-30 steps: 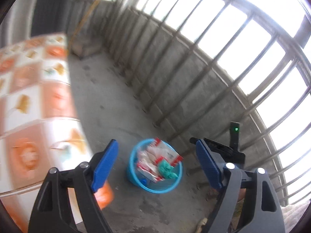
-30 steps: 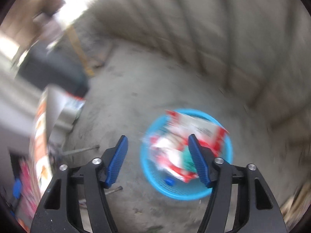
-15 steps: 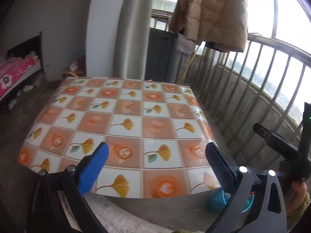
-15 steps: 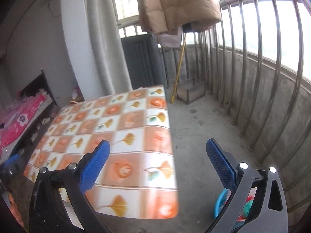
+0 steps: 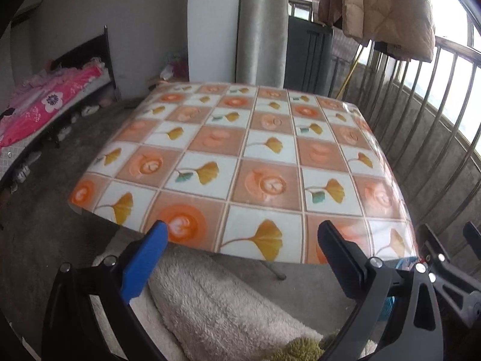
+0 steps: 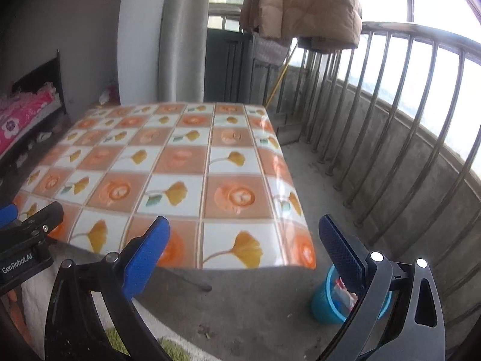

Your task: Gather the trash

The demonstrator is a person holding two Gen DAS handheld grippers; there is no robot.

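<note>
Both hand-held grippers are empty, and their blue jaws have just been opening and now stand as wide as they go, with nothing between them. The left hand-held gripper sits at the bottom of the left wrist view and looks across the worktop, which has a shiny cloth with orange squares and yellow leaves. The right hand-held gripper sits at the bottom of the right wrist view and looks at the same worktop from nearer the railing. No trash shows on the worktop in either view. The trash that can be seen is inside the blue bin, on the floor at the lower right of the right wrist view, just past the corner of the worktop, partly hidden by the right jaw. In the left wrist view only a small bit of the bin peeks out at the lower right. Red and white wrappers show in it. It looks like the putting-in step is done and this is the looking-around step. The next move, I think, calls for finding more trash, maybe on the floor or near the bed at the left edge, then going over it with the jaws wide and closing on it
</note>
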